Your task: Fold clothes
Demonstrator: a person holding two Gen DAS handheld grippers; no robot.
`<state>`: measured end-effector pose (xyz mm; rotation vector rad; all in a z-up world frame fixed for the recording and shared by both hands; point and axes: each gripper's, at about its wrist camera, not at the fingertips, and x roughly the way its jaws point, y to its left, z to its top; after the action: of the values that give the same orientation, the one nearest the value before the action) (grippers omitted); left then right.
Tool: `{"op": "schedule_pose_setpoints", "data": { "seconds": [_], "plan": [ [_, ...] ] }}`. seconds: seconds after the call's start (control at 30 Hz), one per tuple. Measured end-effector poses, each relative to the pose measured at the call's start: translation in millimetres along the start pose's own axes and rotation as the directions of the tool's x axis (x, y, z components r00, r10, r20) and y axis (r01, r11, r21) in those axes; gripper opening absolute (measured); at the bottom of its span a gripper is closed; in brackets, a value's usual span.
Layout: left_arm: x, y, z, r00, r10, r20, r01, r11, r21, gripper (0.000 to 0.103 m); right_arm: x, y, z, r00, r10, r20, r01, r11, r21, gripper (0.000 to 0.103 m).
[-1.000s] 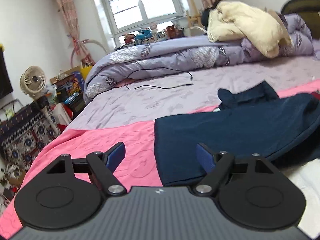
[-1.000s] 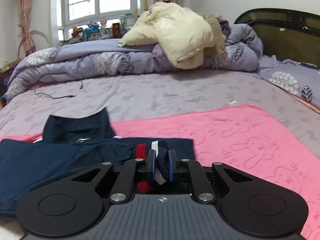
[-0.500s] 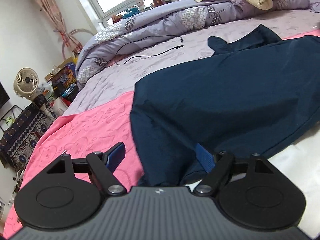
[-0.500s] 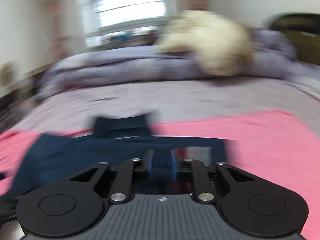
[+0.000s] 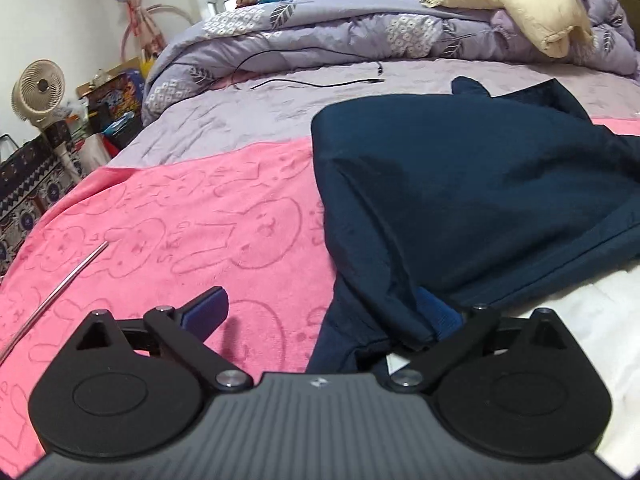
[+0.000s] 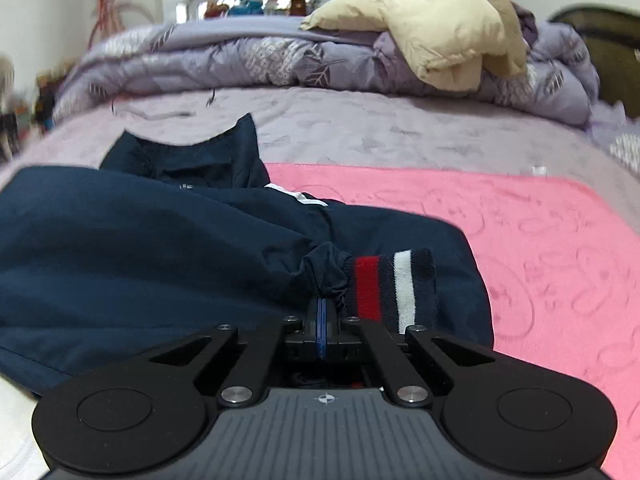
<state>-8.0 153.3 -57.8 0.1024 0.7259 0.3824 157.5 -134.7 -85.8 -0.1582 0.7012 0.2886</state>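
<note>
The navy jacket [image 5: 460,184] lies spread on a pink blanket [image 5: 192,220] embossed with rabbit figures, which covers the near part of a bed with a lilac sheet [image 5: 248,116]. In the right wrist view the jacket [image 6: 140,240] fills the left and centre; its collar [image 6: 188,156] points to the far side, and its cuff [image 6: 392,288], striped red, white and navy, lies just right of the tool tips.

The left tool [image 5: 324,312] is opening, its jaws spread wide. The jacket's near hem drapes over the right pad [image 5: 436,312]; the left pad [image 5: 204,312] stands over bare blanket. Neither pad presses the fabric.

The right tool [image 6: 321,316] is fully closed, pads together. Gathered sleeve fabric lies at its tips; whether any is pinched cannot be determined.

At the far side, a cream padded coat [image 6: 432,28] rests on a rolled lilac duvet [image 6: 248,60]. A black cable [image 5: 316,80] lies on the sheet. A fan [image 5: 38,92] stands beside the bed at far left.
</note>
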Motion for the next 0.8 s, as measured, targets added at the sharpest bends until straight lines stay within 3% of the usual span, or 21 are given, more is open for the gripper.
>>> {"op": "schedule_pose_setpoints", "data": {
  "seconds": [0.1, 0.17, 0.2, 0.3, 0.37, 0.4, 0.43, 0.47, 0.53, 0.6, 0.67, 0.8],
  "plan": [
    [-16.6, -2.9, 3.3, 0.998, 0.049, 0.026, -0.05, 0.998, 0.04, 0.101, -20.6, 13.1, 7.7, 1.0, -0.003, -0.015, 0.002, 0.999, -0.044, 0.02],
    [-23.1, 1.5, -0.2, 0.997, 0.059, 0.039, -0.061, 0.997, 0.055, 0.101, -46.5, 15.2, 6.3, 0.997, 0.07, 0.035, -0.068, 0.996, -0.051, 0.071],
    [-26.2, 3.8, -2.0, 0.997, 0.063, 0.046, -0.066, 0.996, 0.062, 0.101, -59.1, 15.7, 3.5, 0.992, 0.108, 0.066, -0.104, 0.992, -0.068, 0.077],
    [-35.6, 10.5, -7.3, 0.995, 0.078, 0.066, -0.083, 0.993, 0.084, 0.101, -65.4, 13.6, -4.3, 0.994, 0.098, 0.056, -0.092, 0.99, -0.104, 0.077],
    [-26.0, 17.3, -11.2, 0.996, 0.091, 0.022, -0.092, 0.994, 0.061, 0.102, -61.0, 8.7, -8.4, 0.998, 0.064, 0.029, -0.06, 0.993, -0.1, 0.076],
    [-19.9, 20.5, -14.4, 0.996, 0.092, 0.011, -0.092, 0.994, 0.053, 0.103, -49.2, -0.3, -10.7, 1.0, 0.015, 0.001, -0.015, 0.998, -0.067, 0.075],
    [-13.7, 23.8, -17.6, 0.996, 0.093, 0.001, -0.093, 0.995, 0.044, 0.103, -34.3, -11.9, -15.2, 0.999, -0.029, -0.027, 0.028, 0.999, -0.041, 0.08],
    [-13.2, 28.0, -17.9, 0.997, 0.081, -0.009, -0.081, 0.997, 0.019, 0.103, -21.9, -26.1, -20.4, 0.998, -0.026, -0.051, 0.027, 1.0, 0.012, 0.092],
    [-12.9, 36.6, -18.1, 0.998, 0.055, -0.029, -0.056, 0.998, -0.033, 0.103, -21.2, -41.9, -18.7, 0.997, 0.012, -0.074, -0.002, 0.992, 0.126, 0.093],
    [-27.7, 37.8, -17.3, 0.996, 0.092, -0.019, -0.093, 0.995, -0.029, 0.101, -37.8, -29.7, -11.6, 0.997, -0.018, -0.08, 0.023, 0.997, 0.07, 0.087],
    [-50.3, 35.9, -19.9, 0.995, 0.098, 0.026, -0.098, 0.995, 0.009, 0.101, -67.3, -16.1, -16.0, 0.999, 0.028, -0.031, -0.029, 0.999, -0.032, 0.084],
    [-102.9, 35.7, -30.2, 0.998, 0.023, 0.064, -0.025, 0.999, 0.03, 0.101, -135.6, -1.4, -40.5, 0.991, 0.135, 0.002, -0.134, 0.986, -0.103, 0.087]
  ]
}}
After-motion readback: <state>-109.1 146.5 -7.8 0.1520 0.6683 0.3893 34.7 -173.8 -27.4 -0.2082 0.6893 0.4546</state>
